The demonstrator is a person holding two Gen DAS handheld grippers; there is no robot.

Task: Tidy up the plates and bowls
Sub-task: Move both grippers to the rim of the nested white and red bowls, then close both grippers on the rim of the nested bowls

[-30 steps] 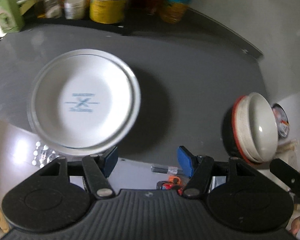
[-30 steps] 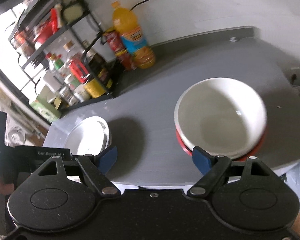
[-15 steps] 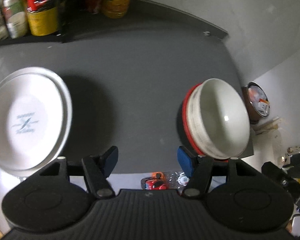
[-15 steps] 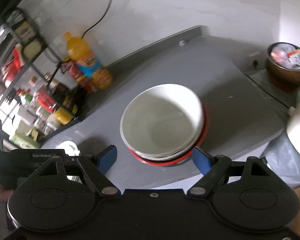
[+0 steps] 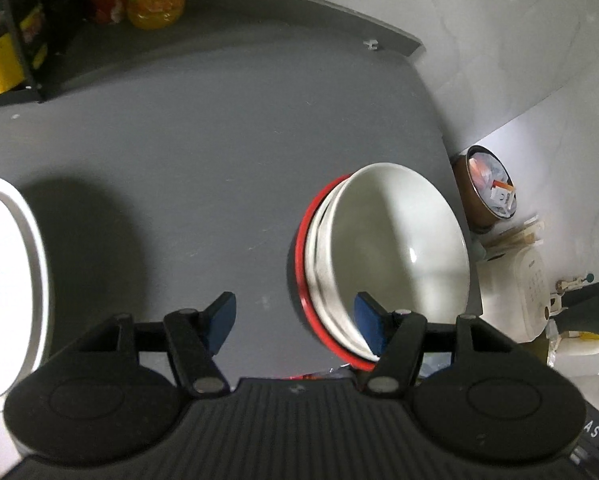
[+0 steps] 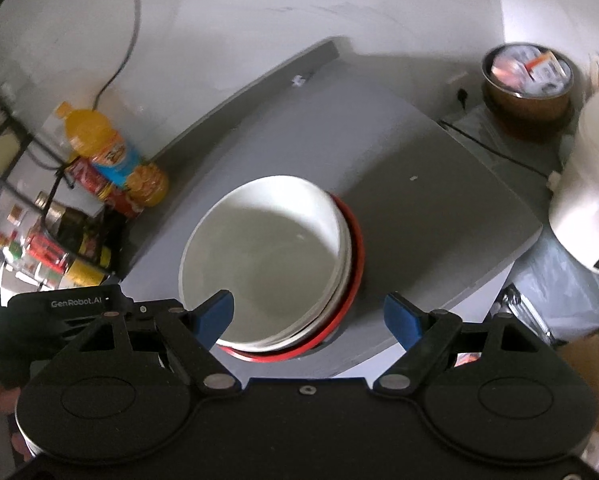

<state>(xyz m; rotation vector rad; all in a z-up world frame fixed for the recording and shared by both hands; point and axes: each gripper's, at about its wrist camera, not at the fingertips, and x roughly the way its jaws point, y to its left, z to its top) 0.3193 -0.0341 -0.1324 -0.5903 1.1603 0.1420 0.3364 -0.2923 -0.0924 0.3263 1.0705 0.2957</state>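
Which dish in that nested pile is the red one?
The bottom bowl, only its red rim showing beneath the white bowls stacked inside it on the grey counter.

Legible text: "GenRobot.AI" in pale letters on the black housing of the left gripper [image 6: 84, 302], seen at the left edge of the right wrist view. Letters "AS" on a dark device body [image 5: 593, 432] at the lower right of the left wrist view. Labels on bottles and cans too blurred to read.
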